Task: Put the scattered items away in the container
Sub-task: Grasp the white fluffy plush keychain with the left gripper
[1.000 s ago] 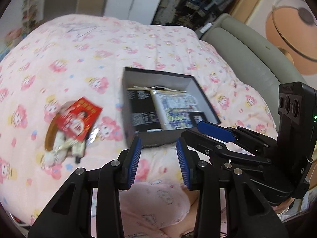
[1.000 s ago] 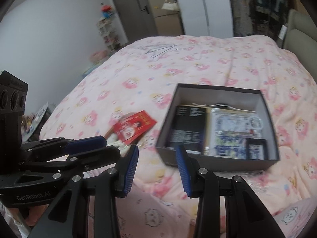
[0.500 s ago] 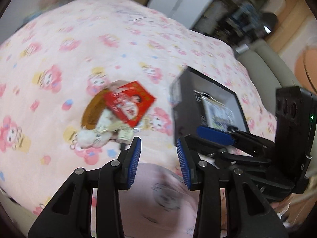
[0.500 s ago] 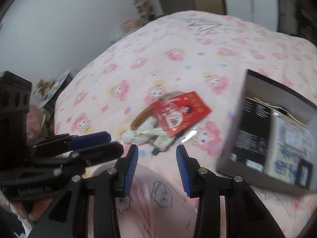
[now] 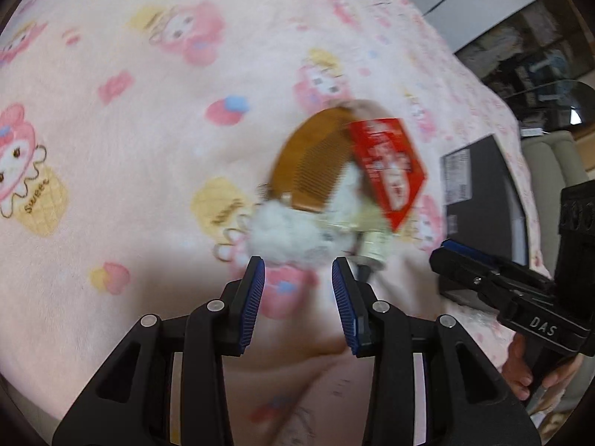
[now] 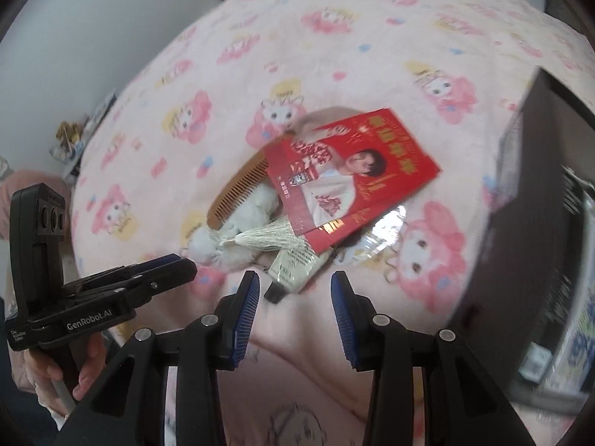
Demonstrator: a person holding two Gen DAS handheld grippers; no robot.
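A pile of items lies on the pink blanket: a red packet (image 6: 349, 171) (image 5: 386, 171), a brown comb (image 6: 238, 193) (image 5: 312, 163), a white fluffy toy (image 6: 227, 238) (image 5: 286, 234) and a small cream tube (image 6: 293, 267) (image 5: 373, 247). The dark box (image 6: 535, 223) (image 5: 479, 186) stands to the right with items inside. My left gripper (image 5: 297, 278) is open just short of the fluffy toy. My right gripper (image 6: 293, 286) is open just short of the tube.
The bed's pink cartoon blanket (image 6: 334, 55) spreads all around. A crinkled clear wrapper (image 6: 379, 234) lies by the packet. A grey headboard (image 5: 550, 156) and shelves stand beyond the box. A person's lap in pink fabric (image 6: 297, 401) lies below the grippers.
Both grippers have swung left from the box and moved closer to the pile. Both stay open.
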